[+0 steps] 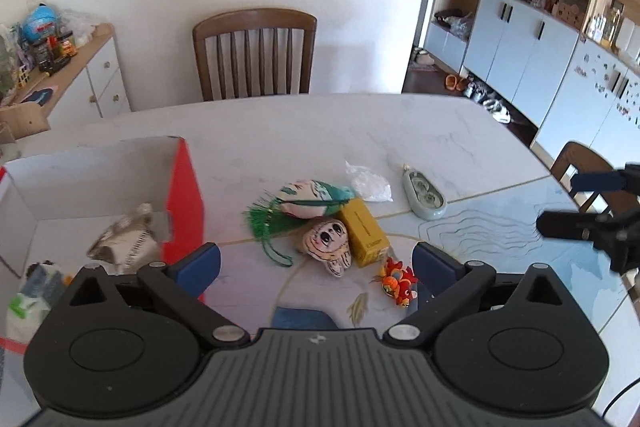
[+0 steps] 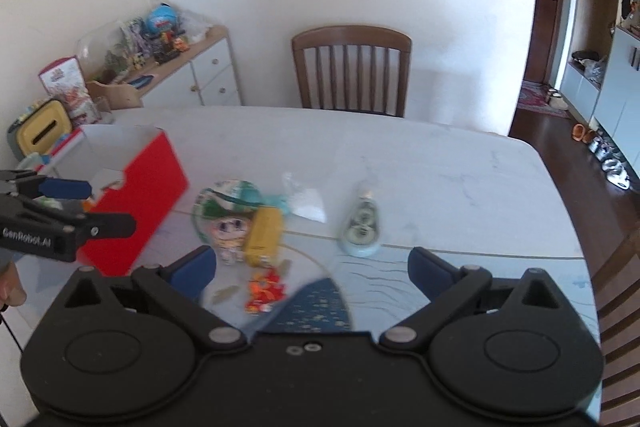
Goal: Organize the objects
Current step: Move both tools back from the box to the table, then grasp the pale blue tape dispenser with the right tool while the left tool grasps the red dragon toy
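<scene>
Chair (image 1: 254, 55) behind table (image 1: 400, 131); red box (image 1: 186, 199) beside toys.

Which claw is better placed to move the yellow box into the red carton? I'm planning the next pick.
Probably the left claw: open, empty, the yellow box just ahead, and the red carton right beside it.

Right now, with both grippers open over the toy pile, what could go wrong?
1. The yellow box, the face-printed plush and the green-tasselled plush touch; gripping one may drag another.
2. The small red-orange toy lies low beside the left gripper; it could be knocked.
3. The right gripper view is blurred, so aim may suffer.
</scene>
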Motion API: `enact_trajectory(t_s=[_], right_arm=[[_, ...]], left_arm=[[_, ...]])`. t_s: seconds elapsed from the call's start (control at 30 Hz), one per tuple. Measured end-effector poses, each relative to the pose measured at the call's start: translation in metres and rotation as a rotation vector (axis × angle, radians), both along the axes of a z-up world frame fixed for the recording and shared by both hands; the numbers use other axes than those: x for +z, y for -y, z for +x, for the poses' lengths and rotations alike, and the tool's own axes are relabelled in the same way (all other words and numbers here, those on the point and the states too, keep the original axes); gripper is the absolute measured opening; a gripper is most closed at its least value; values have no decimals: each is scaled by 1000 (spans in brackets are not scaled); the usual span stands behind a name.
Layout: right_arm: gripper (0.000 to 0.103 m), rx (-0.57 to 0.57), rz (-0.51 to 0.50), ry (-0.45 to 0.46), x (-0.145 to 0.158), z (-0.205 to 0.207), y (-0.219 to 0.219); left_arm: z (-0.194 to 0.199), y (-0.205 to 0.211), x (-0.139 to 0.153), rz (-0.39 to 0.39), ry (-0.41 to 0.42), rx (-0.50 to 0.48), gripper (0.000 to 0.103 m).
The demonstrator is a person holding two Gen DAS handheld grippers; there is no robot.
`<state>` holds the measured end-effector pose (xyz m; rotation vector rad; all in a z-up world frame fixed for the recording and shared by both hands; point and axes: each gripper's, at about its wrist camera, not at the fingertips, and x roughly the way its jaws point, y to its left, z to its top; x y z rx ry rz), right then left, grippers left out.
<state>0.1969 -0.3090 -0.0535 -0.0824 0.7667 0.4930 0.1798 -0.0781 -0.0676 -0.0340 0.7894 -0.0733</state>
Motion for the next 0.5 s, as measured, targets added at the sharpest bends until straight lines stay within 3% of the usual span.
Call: enact_trajectory(t_s=[0.5], right_arm=[[102,-31,-65,-73,-54,66,26]], left_arm=[[33,61,-65,54,-65,-18,103]])
